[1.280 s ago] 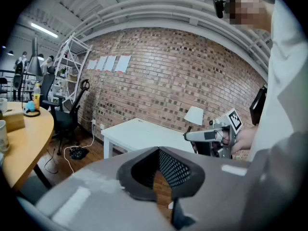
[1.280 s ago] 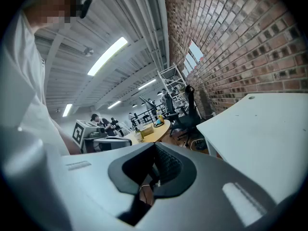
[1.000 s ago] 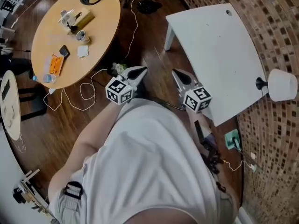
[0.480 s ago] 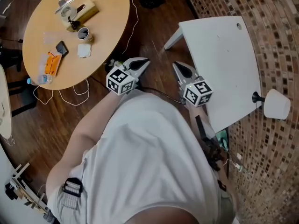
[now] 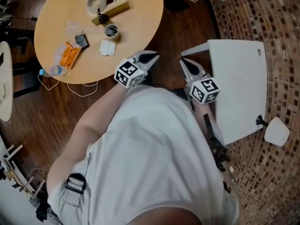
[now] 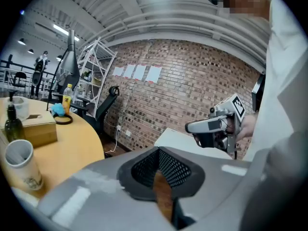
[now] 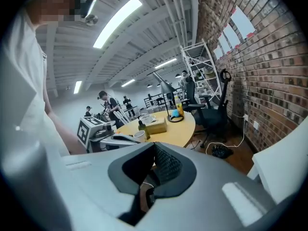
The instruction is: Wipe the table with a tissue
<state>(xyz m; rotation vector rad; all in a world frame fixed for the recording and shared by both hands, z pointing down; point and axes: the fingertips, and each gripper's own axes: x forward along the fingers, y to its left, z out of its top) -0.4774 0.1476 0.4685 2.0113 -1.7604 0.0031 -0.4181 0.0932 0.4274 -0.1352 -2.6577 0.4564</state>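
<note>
**Head view: both claws clenched over the floor, tissue lying on the round bench**

Head view looks down on a strip of wooden floor (image 5: 168,32) between the round bench (image 5: 140,27) and the white bench (image 5: 239,93). The left claw (image 5: 153,56) hangs just off the round bench's near edge. The right claw (image 5: 184,61) sits close to the white bench's corner and leg. Both are clenched with nothing in them. Open floor lies ahead of the tips, and a loose cable (image 5: 79,86) trails under the round bench's edge to the left.

The folded white tissue (image 5: 108,47) lies flat on the round bench, beside a paper cup (image 5: 111,31) and well apart from both claws. A tan box (image 5: 112,6), an orange packet (image 5: 70,55) and a plastic bottle (image 5: 52,71) share that bench. A white lamp (image 5: 275,131) stands at the white bench's far edge.

Only the left gripper view shows the right claw side-on and a dark bottle (image 6: 13,124) standing upright by the box. Only the right gripper view shows people (image 7: 108,105) in the background and a black office chair (image 7: 216,109).

Neither gripper view makes out the tissue. The person's white shirt (image 5: 150,163) fills the lower head view and covers much of the arms. The round bench is cut off at the top.
</note>
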